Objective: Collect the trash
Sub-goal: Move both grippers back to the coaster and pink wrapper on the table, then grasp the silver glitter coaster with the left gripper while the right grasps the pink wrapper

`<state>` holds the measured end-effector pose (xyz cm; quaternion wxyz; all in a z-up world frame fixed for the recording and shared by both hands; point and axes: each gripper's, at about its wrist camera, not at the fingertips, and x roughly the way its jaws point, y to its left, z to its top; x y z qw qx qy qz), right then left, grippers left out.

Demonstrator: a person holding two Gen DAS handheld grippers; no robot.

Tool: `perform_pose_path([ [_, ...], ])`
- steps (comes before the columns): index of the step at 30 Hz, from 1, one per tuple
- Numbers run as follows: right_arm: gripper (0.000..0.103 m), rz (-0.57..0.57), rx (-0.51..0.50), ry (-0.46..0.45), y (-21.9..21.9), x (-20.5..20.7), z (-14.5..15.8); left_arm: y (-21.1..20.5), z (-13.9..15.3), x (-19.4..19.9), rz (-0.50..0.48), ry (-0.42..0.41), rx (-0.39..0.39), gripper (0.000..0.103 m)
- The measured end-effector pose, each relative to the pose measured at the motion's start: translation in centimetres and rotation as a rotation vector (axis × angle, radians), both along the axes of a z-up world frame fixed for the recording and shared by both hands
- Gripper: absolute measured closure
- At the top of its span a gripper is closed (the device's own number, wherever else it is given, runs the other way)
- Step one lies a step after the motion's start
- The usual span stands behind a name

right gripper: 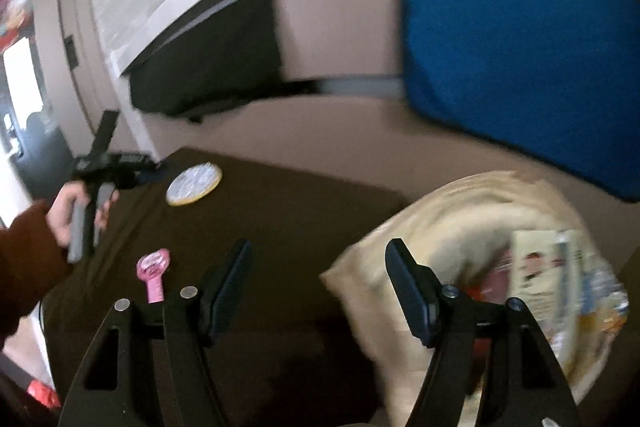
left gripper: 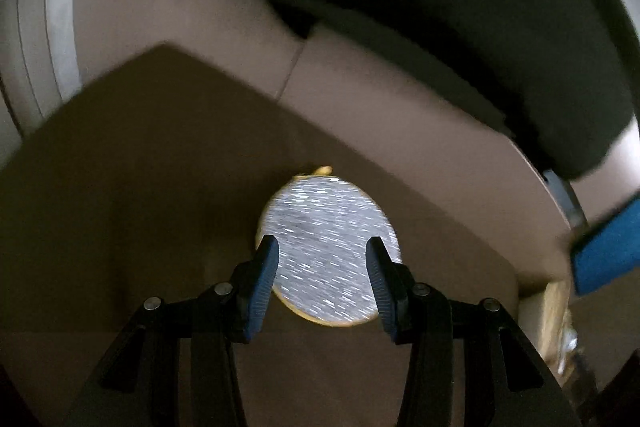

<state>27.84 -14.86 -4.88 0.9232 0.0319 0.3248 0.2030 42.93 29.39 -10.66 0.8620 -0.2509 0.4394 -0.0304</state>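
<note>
Silver foil lid (left gripper: 328, 251) lies on the brown tabletop (left gripper: 140, 187) between my left tongs (left gripper: 320, 269), spread apart, while my right tongs (right gripper: 320, 283) gape beside the trash bag (right gripper: 440, 227).

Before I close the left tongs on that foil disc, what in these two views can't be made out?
- Foil disc, left wrist view: motion blur hides any print; its lower sides sit behind the left tongs.
- Bag contents, right wrist view: blurred, cut off at the frame edge.
- Pink item, right wrist view: too small to identify.
</note>
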Motion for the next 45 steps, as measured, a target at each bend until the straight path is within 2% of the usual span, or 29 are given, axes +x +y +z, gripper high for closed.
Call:
perform_pose_path([
  [3, 0.037, 0.047, -0.032, 0.023, 2.6, 0.1, -1.2, 0.2, -1.3, 1.0, 0.002, 0.025, -0.014, 0.057],
  [5, 0.037, 0.066, -0.058, 0.04, 3.9, 0.2, -1.9, -0.5, -1.8, 1.4, 0.004, 0.029, 0.029, 0.058],
  [7, 0.037, 0.077, -0.067, 0.054, 4.7, 0.3, -2.5, -1.6, -1.7, 1.6, 0.013, 0.028, 0.104, 0.059],
  [9, 0.037, 0.085, -0.065, 0.066, 5.1, 0.2, -2.9, -2.7, -1.7, 1.9, 0.009, 0.035, 0.17, 0.07],
  [10, 0.037, 0.092, -0.064, 0.073, 5.3, 0.2, -3.2, -3.3, -1.7, 2.0, 0.009, 0.032, 0.183, 0.071],
  [12, 0.037, 0.102, -0.062, 0.08, 5.4, 0.1, -3.3, -3.0, -1.6, 1.7, 0.018, 0.022, 0.188, 0.082],
  [15, 0.037, 0.147, -0.048, 0.095, 6.1, -0.1, -3.5, -2.8, -0.5, 0.1, 0.013, -0.016, 0.209, 0.089],
  [21, 0.037, 0.318, -0.06, 0.109, 10.7, -0.6, -3.8, -3.2, 3.4, -5.3, 0.0, -0.127, 0.294, 0.09],
  [26, 0.037, 0.446, -0.043, 0.158, 15.8, 0.2, -4.8, -2.9, 6.4, -9.3, 0.013, -0.197, 0.313, 0.09],
  [30, 0.037, 0.484, -0.077, 0.175, 18.8, 0.7, -5.8, -3.0, 7.4, -11.7, 0.004, -0.214, 0.325, 0.09],
  [36, 0.037, 0.481, -0.199, 0.184, 21.9, 1.5, -7.4, -2.3, 6.4, -12.0, 0.002, -0.236, 0.337, 0.09],
  [37, 0.039, 0.479, -0.211, 0.173, 22.2, 1.5, -7.3, -2.2, 6.2, -12.2, 0.006, -0.245, 0.338, 0.09],
  [40, 0.056, 0.47, -0.24, 0.161, 22.5, 1.2, -7.1, -2.4, 6.7, -13.3, 0.007, -0.266, 0.325, 0.09],
  [45, 0.056, 0.45, -0.234, 0.114, 21.5, 0.9, -5.7, -3.8, 7.8, -15.0, 0.016, -0.327, 0.331, 0.09],
])
